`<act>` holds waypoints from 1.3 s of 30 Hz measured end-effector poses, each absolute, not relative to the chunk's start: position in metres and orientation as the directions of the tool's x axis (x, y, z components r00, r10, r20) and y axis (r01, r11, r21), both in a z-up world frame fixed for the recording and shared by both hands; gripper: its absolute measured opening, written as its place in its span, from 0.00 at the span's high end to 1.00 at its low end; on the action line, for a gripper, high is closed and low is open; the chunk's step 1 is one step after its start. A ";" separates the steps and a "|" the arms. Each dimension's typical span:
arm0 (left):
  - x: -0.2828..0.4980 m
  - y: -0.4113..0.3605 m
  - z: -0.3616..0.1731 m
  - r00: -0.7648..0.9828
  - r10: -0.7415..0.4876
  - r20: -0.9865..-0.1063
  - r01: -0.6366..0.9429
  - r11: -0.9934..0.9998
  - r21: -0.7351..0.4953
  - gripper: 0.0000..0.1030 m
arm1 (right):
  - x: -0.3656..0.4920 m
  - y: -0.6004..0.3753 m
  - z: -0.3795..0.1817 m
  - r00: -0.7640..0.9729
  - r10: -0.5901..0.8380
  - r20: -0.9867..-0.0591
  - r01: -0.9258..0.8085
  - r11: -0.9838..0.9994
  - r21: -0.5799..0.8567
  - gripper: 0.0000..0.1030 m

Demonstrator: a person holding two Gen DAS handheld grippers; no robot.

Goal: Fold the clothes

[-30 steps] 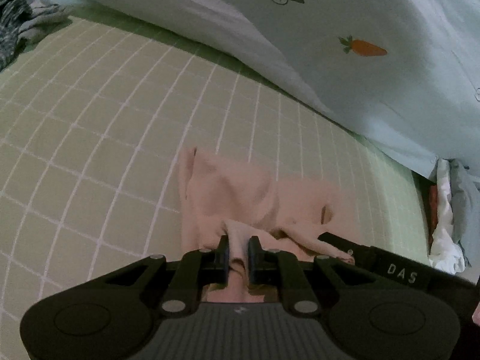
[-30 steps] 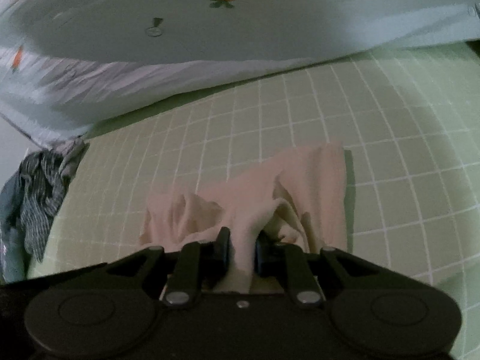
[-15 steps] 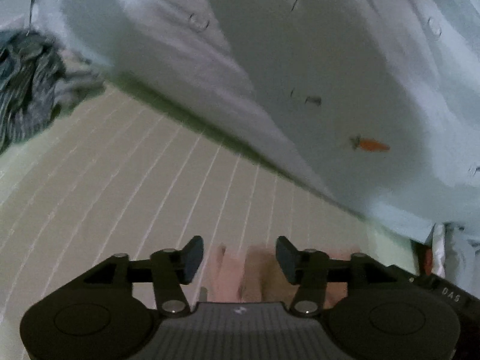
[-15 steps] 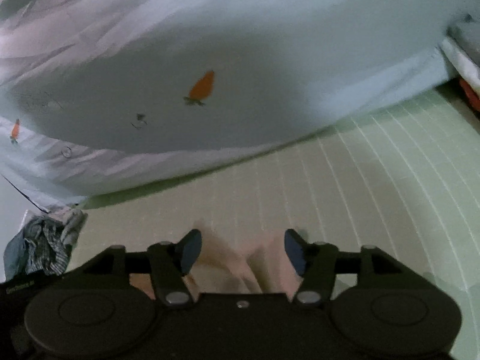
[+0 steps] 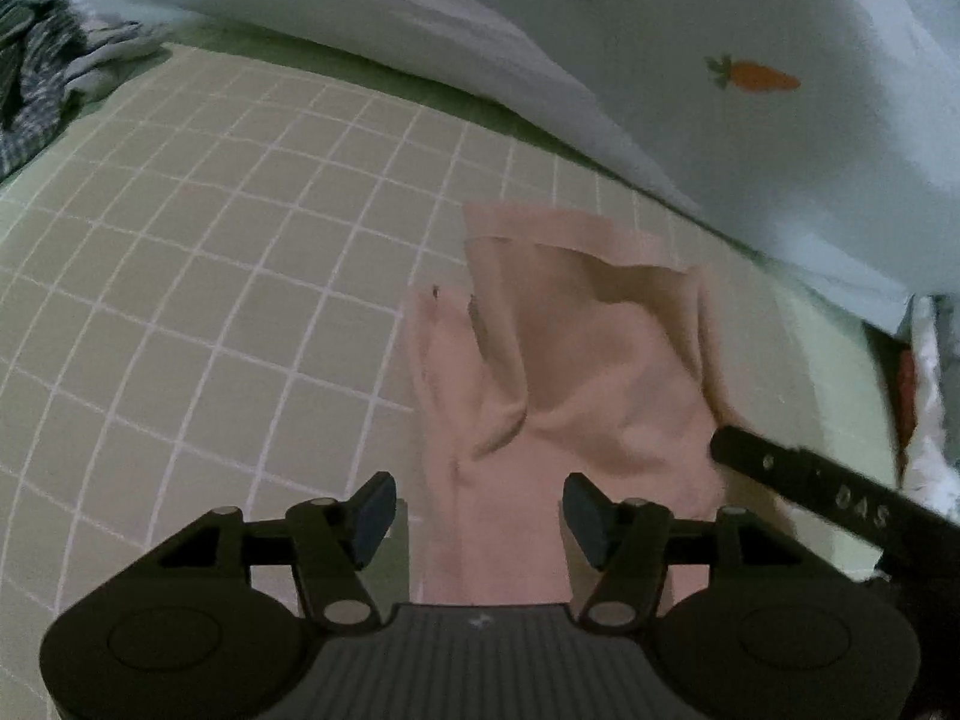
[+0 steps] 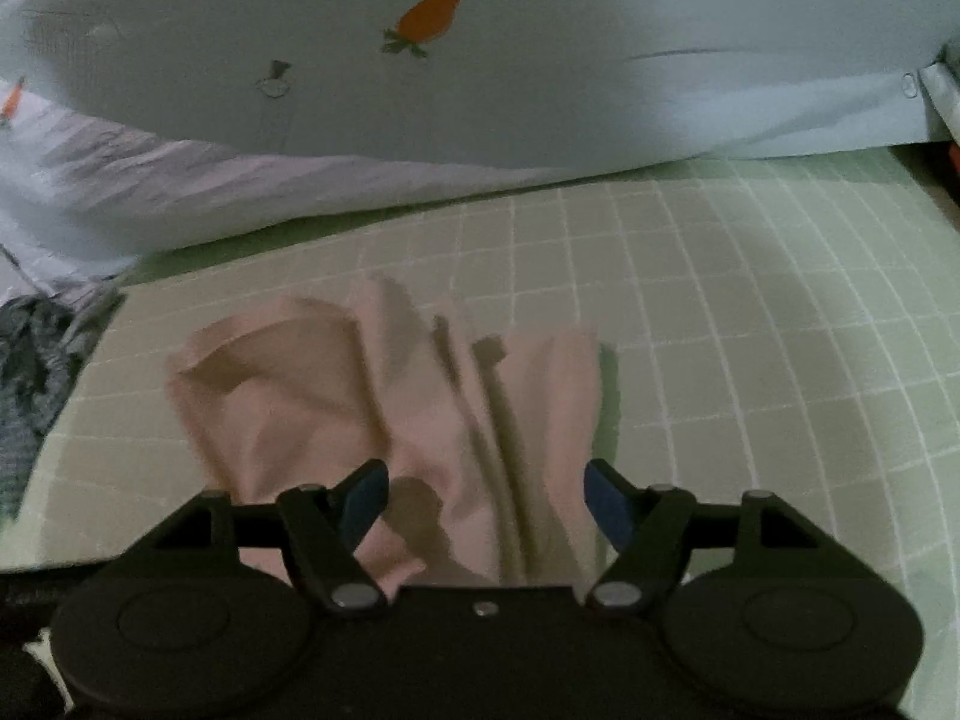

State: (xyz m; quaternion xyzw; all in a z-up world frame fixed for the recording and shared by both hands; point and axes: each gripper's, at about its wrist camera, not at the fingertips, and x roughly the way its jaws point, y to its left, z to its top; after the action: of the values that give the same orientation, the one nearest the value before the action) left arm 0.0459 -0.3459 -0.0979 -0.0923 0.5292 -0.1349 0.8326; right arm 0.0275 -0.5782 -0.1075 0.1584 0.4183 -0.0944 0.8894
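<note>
A pink garment [image 5: 576, 372] lies rumpled on the green checked sheet [image 5: 210, 276], with loose folds running away from me. My left gripper [image 5: 477, 519] hangs open just above its near edge, nothing between the fingers. In the right wrist view the same pink garment [image 6: 384, 396] spreads ahead of my right gripper [image 6: 487, 504], which is also open and holds nothing. A black bar of the right gripper [image 5: 828, 495] shows at the right edge of the left wrist view, beside the garment.
A pale blue duvet with carrot prints [image 6: 480, 60] bulges along the far side of the bed. Dark checked clothes [image 5: 30, 78] are heaped at the far left, and white and grey clothes [image 5: 930, 372] lie at the right edge.
One second ago both grippers were shut on the pink garment. Both have since opened, letting it go, swung up briefly, and come back down over the garment lying on the sheet.
</note>
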 end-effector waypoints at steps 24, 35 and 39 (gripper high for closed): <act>0.059 -0.351 -0.115 0.386 -0.423 -0.820 0.163 0.906 -0.390 0.32 | 0.025 -0.592 -0.125 0.570 0.078 -0.818 0.383 0.855 0.349 0.19; 0.045 -0.362 -0.100 0.419 -0.520 -0.744 0.194 0.852 -0.486 0.89 | 0.004 -0.580 -0.102 0.606 0.079 -0.792 0.299 0.899 0.319 0.82; 0.030 -0.380 -0.084 0.403 -0.574 -0.713 0.278 0.819 -0.502 0.89 | -0.023 -0.589 -0.087 0.628 0.035 -0.777 0.340 0.887 0.314 0.82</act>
State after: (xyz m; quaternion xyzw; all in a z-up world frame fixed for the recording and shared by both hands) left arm 0.0301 -0.3802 -0.0837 -0.1538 0.4813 -0.2586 0.8233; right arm -0.0227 -0.5892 -0.0867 0.2216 0.4222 -0.0871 0.8747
